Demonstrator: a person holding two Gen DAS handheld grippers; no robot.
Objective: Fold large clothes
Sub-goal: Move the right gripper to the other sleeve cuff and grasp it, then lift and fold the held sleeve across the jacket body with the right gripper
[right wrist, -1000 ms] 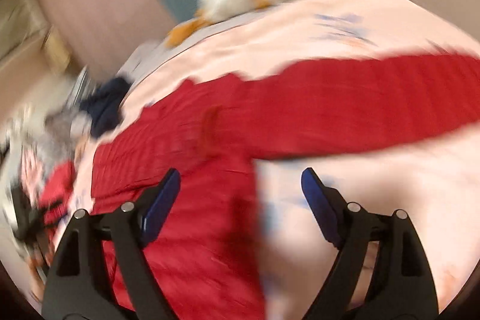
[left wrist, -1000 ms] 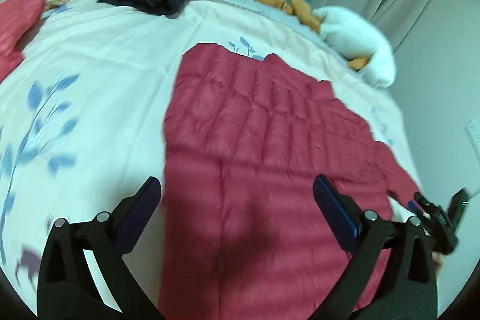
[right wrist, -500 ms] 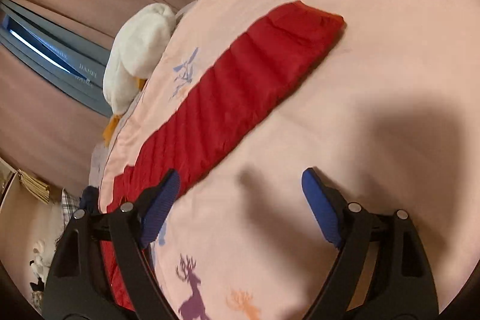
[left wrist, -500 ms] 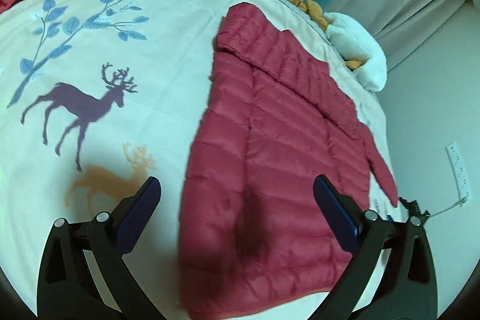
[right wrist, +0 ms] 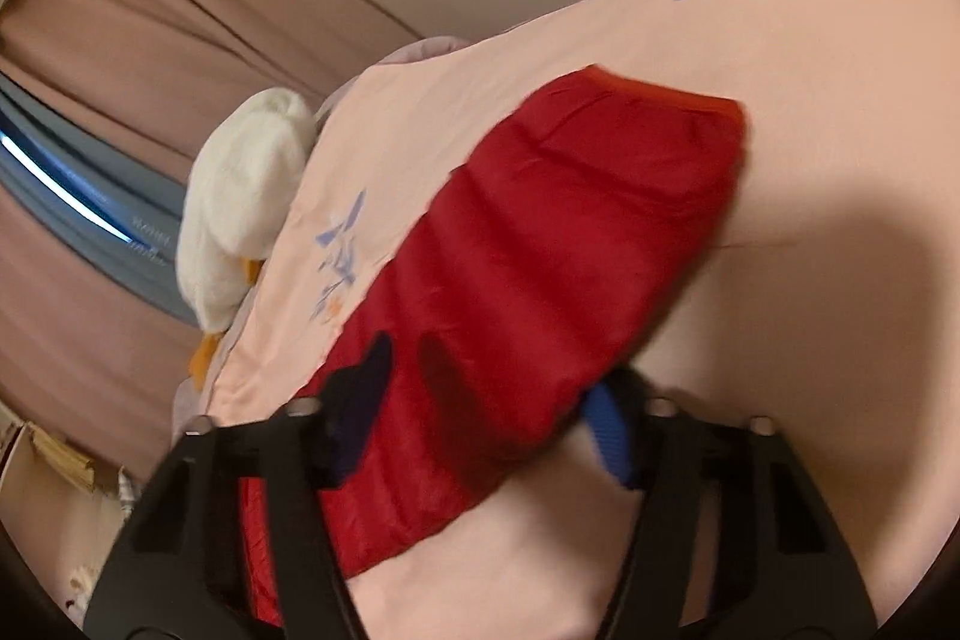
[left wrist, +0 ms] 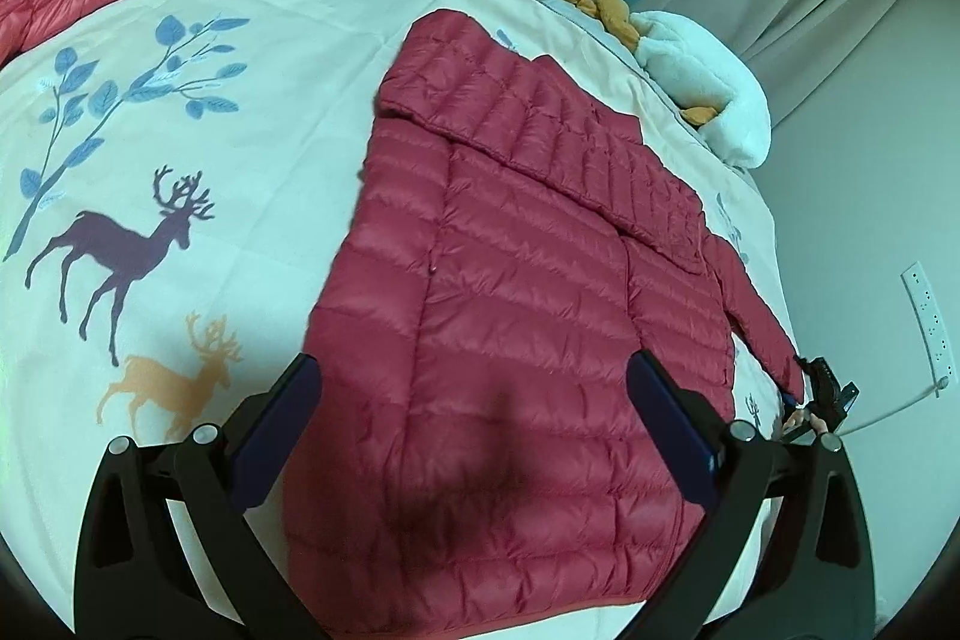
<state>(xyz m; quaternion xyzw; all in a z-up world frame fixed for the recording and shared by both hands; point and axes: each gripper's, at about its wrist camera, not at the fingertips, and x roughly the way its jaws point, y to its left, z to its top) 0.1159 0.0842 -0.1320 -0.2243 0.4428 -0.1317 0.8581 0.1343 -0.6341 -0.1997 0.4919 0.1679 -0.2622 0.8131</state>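
Since the earlier frame your right tool (right wrist: 486, 400) has swung from open bedcover onto the sleeve (right wrist: 558, 244) of the red down jacket (left wrist: 516, 316), and its jaws have just been closing with the sleeve between them. The sleeve now lies across the gap, near its cuff; the jaws are narrowed around it, but the view is blurred and I cannot tell whether the pads already press on the fabric.

Your left tool (left wrist: 474, 436) has drifted back so that the jacket's hem comes into sight beneath it. It stands wide, holding nothing, hovering over the lower part of the jacket.

The jacket lies spread flat on the bed (left wrist: 252, 160), to the right of the deer print (left wrist: 120, 244). 1 sleeve is already folded in across the upper body, running diagonally. The other sleeve stretches out from the jacket's far right side toward the bed edge, where the right tool shows small in the left wrist view.

I judge the fold barely begun: 1 sleeve in, 1 sleeve just being taken, and the body itself not yet folded at all.
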